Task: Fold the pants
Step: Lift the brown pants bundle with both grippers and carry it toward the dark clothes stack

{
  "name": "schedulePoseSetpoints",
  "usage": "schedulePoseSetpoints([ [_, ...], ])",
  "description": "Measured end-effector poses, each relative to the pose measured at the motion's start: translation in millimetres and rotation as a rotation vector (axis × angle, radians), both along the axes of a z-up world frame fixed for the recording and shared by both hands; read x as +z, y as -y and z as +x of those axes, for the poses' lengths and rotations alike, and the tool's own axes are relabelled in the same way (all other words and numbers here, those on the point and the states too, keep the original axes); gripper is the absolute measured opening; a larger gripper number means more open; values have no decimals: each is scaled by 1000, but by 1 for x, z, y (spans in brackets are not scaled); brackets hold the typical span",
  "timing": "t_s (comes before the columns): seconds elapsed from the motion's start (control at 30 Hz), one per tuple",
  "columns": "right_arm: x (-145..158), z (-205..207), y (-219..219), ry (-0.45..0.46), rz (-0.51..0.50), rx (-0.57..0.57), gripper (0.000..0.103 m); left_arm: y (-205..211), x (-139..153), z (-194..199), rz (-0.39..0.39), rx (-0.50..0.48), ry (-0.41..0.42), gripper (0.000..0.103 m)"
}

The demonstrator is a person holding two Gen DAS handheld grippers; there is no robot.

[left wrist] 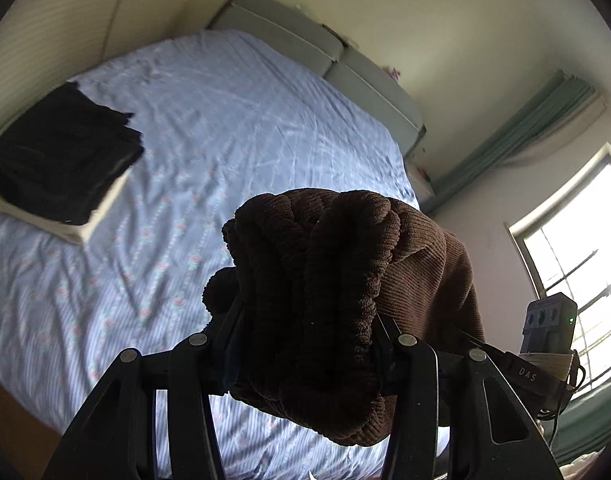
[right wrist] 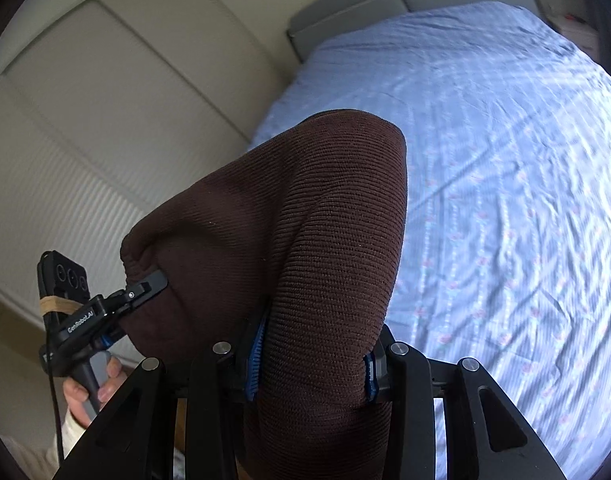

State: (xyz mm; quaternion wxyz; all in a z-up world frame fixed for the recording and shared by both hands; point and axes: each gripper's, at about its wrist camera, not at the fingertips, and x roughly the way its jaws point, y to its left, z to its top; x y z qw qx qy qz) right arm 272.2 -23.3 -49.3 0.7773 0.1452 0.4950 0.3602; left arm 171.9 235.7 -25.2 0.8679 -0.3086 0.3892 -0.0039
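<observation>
Pants [left wrist: 325, 280] hang bunched in both grippers' fingers [right wrist: 257, 344] above the bed [left wrist: 225, 140]; next, probably spreading them flat.

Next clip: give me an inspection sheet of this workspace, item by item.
Surface: bed under a wrinkled blue patterned sheet.
Job's things: brown pants held up above the bed, bunched.
Clutter: folded dark clothes stacked on a pale item at the bed's edge.
Grippers: left gripper and right gripper each clamped on the pants.
Cables: black cable hanging by the hand.
Surroundings: grey headboard, window, pale wall panels.
</observation>
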Motion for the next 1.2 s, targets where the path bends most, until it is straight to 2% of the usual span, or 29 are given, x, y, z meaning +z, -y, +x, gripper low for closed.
schedulePoseSetpoints([
  [0.23, 16, -19, -23, 29, 49, 52, 39, -17, 24, -42, 32, 61, 36, 48],
  [0.43, 14, -16, -79, 17, 50, 72, 39, -68, 25, -58, 34, 82, 50, 48],
  [0.53, 13, -15, -112, 9, 50, 66, 39, -109, 23, -58, 37, 81, 64, 48],
  [0.63, 7, -19, -163, 18, 53, 38, 39, -168, 19, -54, 19, 59, 74, 48],
  [0.7, 5, -21, -194, 2, 60, 15, 39, -204, 18, -49, -2, 44, 57, 48],
  [0.87, -1, -27, -269, -6, 73, -20, 39, -296, 18, -38, 2, -7, 49, 48],
  [1.03, -13, -26, -337, -61, 64, -30, 39, -363, 12, -24, 7, -30, 7, 48],
  [1.2, -28, -1, -403, -98, 36, -5, 39, -422, -6, -1, 1, -35, -31, 48],
])
